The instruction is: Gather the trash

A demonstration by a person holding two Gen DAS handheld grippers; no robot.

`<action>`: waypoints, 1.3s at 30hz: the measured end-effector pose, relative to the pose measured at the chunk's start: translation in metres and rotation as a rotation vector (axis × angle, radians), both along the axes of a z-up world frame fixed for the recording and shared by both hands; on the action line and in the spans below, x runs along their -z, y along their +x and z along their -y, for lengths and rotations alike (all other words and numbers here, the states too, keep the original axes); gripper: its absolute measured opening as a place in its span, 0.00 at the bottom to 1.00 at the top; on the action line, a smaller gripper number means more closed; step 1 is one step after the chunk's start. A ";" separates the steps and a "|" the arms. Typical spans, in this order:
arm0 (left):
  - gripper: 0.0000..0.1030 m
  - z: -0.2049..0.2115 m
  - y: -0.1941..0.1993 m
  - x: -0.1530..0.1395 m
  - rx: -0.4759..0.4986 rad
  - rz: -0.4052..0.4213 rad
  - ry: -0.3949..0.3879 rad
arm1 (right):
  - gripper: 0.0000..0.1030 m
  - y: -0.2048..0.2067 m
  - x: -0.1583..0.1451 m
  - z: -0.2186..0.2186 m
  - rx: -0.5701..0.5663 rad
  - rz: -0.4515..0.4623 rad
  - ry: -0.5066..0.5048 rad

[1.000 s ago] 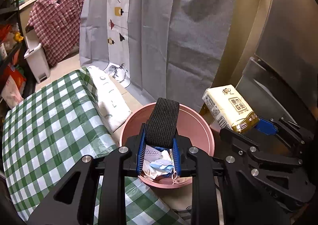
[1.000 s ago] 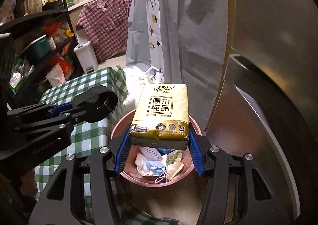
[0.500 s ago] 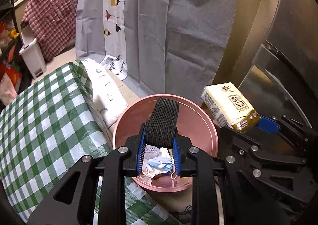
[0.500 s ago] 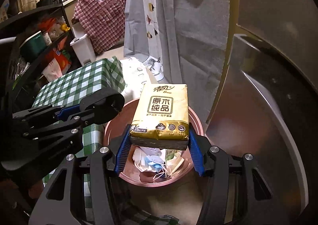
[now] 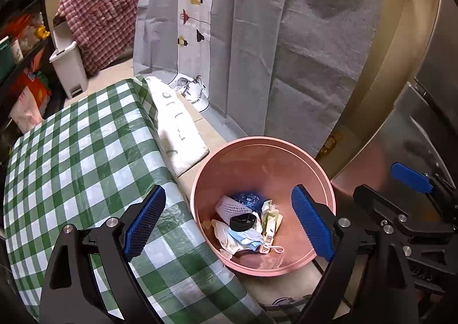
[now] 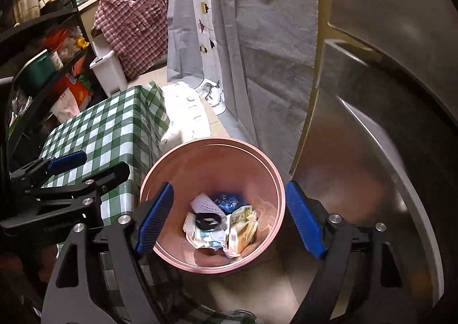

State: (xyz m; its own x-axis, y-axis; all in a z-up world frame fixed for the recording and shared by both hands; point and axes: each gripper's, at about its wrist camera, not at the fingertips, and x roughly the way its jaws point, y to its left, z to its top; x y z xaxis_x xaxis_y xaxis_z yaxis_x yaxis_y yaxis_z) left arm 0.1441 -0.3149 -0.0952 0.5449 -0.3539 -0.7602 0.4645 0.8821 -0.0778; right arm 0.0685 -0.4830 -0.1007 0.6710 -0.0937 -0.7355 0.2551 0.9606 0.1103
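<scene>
A pink bin [image 5: 257, 141] stands on the floor below both grippers, holding crumpled trash. On top of the pile lies a black elastic band [image 5: 242, 221], with a gold tissue pack [image 5: 270, 219] on edge beside it. My left gripper [image 5: 228, 192] hangs above the bin, its jaws opening wide with nothing between them. In the right wrist view the same bin [image 6: 211, 141] holds the band [image 6: 208, 221] and the pack [image 6: 243, 226]. My right gripper [image 6: 229, 189] is also opening above it and holds nothing. Each gripper's blue pad shows at the edge of the other's view.
A table under a green checked cloth [image 5: 86, 152] touches the bin's left side. A white towel [image 5: 177, 129] lies behind it. A grey curtain [image 5: 286, 38] hangs at the back and a steel appliance [image 6: 386, 152] fills the right. A white pedal bin [image 5: 68, 66] and shelves [image 6: 43, 52] stand far left.
Both grippers have opened. The black band has dropped from the left gripper and the tissue pack from the right; both now lie in the pink bin.
</scene>
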 end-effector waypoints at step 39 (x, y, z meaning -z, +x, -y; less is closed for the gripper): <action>0.92 -0.245 -0.139 -0.065 -0.315 0.328 0.015 | 0.95 -0.114 -0.069 -0.205 -0.113 0.295 -0.140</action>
